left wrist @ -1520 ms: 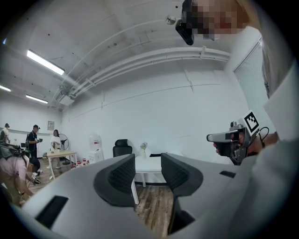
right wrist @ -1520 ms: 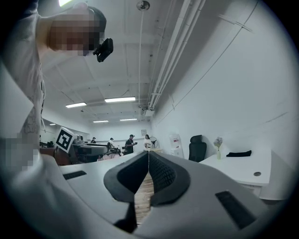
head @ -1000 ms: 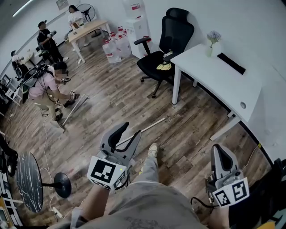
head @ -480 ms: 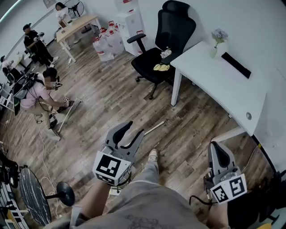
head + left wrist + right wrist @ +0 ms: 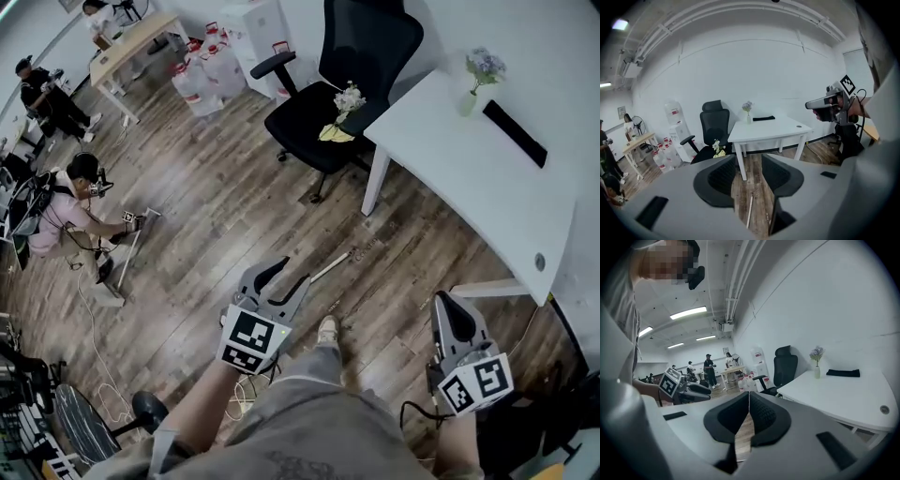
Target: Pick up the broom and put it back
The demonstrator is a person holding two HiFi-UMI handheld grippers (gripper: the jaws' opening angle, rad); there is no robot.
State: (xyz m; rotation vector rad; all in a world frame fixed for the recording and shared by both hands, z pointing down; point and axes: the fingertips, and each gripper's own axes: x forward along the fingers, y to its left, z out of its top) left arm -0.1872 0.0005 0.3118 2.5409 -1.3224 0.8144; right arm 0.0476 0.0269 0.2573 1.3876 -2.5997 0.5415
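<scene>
Left gripper (image 5: 293, 270) now nearer broom (image 5: 333, 264); chair (image 5: 300, 122), table (image 5: 450, 159) beyond.

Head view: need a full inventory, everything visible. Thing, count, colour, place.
broom: 1, pale handle, flat on the wood floor ahead of the left gripper
office chair: 1, black, beside the desk
flowers: 1 bunch, white and yellow, on the chair seat
desk: 1, white, right side
vase: 1, pale, holds flowers, on the desk
flat object: 1, black, on the desk
water jugs: several, pale, by the far wall
people: 3, far left, one crouching
left gripper: 1, grey, jaws apart, empty
right gripper: 1, grey, jaws together, empty
</scene>
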